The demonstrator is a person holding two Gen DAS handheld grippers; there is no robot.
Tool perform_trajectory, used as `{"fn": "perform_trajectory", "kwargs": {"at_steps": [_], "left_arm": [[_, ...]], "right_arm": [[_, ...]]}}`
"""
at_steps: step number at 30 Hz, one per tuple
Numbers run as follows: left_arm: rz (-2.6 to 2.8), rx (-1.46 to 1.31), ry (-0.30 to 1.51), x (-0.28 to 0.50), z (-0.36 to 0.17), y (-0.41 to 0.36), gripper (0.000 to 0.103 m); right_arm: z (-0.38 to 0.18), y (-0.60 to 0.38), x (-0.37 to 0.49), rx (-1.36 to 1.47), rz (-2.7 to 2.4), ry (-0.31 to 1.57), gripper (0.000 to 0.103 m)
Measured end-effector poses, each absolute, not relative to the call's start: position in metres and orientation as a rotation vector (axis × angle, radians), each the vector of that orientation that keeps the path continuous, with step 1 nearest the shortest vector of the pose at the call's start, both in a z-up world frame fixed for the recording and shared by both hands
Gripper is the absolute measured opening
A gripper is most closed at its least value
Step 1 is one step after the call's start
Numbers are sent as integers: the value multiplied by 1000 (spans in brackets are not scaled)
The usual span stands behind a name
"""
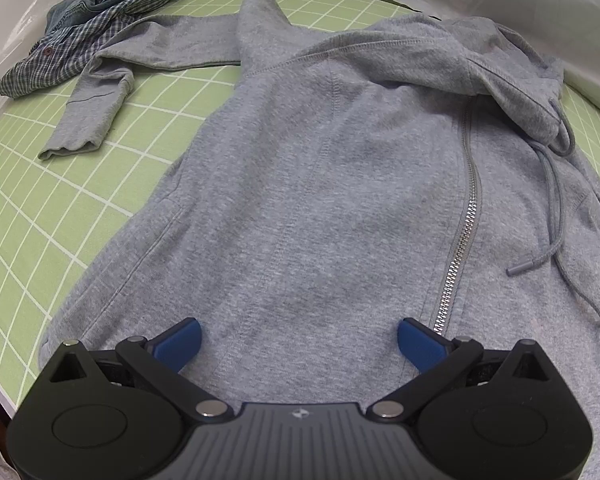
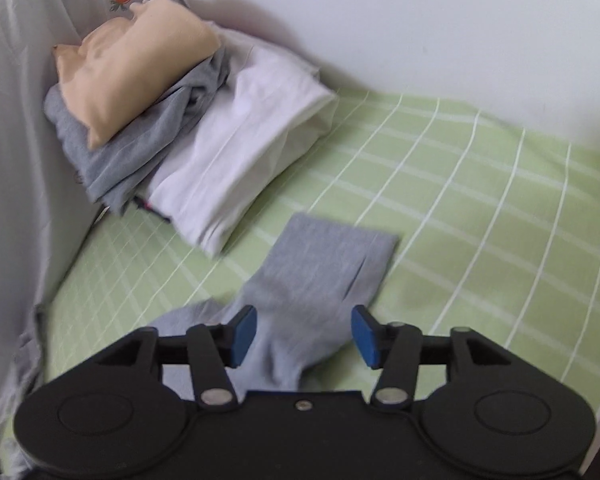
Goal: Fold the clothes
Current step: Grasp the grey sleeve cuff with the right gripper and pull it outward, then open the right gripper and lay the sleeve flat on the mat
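A grey hoodie lies flat on the green checked sheet, zip closed, hood flopped over at the top. One sleeve bends out to the side, and its other sleeve stretches over the sheet too.

Soft, even indoor light is falling across both my views; fisheye bending is curving the edges, and motion blur is smearing my right view slightly.
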State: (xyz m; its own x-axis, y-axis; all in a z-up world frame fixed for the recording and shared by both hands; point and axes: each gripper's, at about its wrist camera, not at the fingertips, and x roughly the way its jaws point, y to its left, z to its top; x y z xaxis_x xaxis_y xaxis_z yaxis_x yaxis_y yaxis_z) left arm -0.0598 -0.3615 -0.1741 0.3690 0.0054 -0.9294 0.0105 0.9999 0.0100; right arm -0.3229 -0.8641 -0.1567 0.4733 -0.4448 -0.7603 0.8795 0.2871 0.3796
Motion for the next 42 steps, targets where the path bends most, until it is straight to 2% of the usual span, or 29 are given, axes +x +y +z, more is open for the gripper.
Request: {"fn": "perform_trajectory", "kwargs": {"at_steps": [2, 6, 9, 12, 13, 14, 15, 16, 17, 22, 30, 39, 40, 41, 42], "left_arm": [[-2, 14, 1192, -61, -174, -362, 103], [-1, 14, 1190, -61, -175, -362, 103], [5, 10, 1189, -61, -175, -362, 103], [12, 7, 1190, -62, -174, -362, 103], [14, 6, 1190, -62, -174, -362, 103], [15, 5, 1191, -62, -174, -362, 103], [16, 4, 1192, -62, -175, -362, 103], [17, 4, 1193, -62, -175, -362, 103], [17, 3, 1195, -62, -174, -362, 103], [17, 4, 1202, -62, -175, -361, 103], [17, 4, 1204, -61, -175, -361, 103], [20, 1, 1200, -62, -174, -362, 103], [20, 1, 1198, -62, -174, -362, 103], [19, 1, 1194, -63, -174, -362, 103], [19, 1, 1190, -63, -174, -362, 103]], "right_arm": [[-162, -876, -316, 821, -974, 622, 63], [-177, -900, -302, 720, -998, 699, 63], [-181, -911, -299, 704, -985, 701, 73], [-181, -913, -295, 700, -934, 707, 72], [-181, -911, -294, 684, -915, 717, 65], [-180, -908, -292, 647, -901, 736, 50], [-180, -904, -290, 606, -889, 756, 42], [-180, -902, -289, 561, -880, 777, 22], [-180, -902, -292, 553, -865, 772, 15], [-180, -916, -319, 501, -1016, 765, 8], [-180, -941, -365, 410, -1207, 810, 6], [-178, -940, -366, 450, -1235, 803, 8], [-176, -939, -366, 453, -1220, 799, 17], [-173, -937, -365, 445, -1200, 795, 21], [-169, -934, -364, 429, -1196, 788, 31]]}}
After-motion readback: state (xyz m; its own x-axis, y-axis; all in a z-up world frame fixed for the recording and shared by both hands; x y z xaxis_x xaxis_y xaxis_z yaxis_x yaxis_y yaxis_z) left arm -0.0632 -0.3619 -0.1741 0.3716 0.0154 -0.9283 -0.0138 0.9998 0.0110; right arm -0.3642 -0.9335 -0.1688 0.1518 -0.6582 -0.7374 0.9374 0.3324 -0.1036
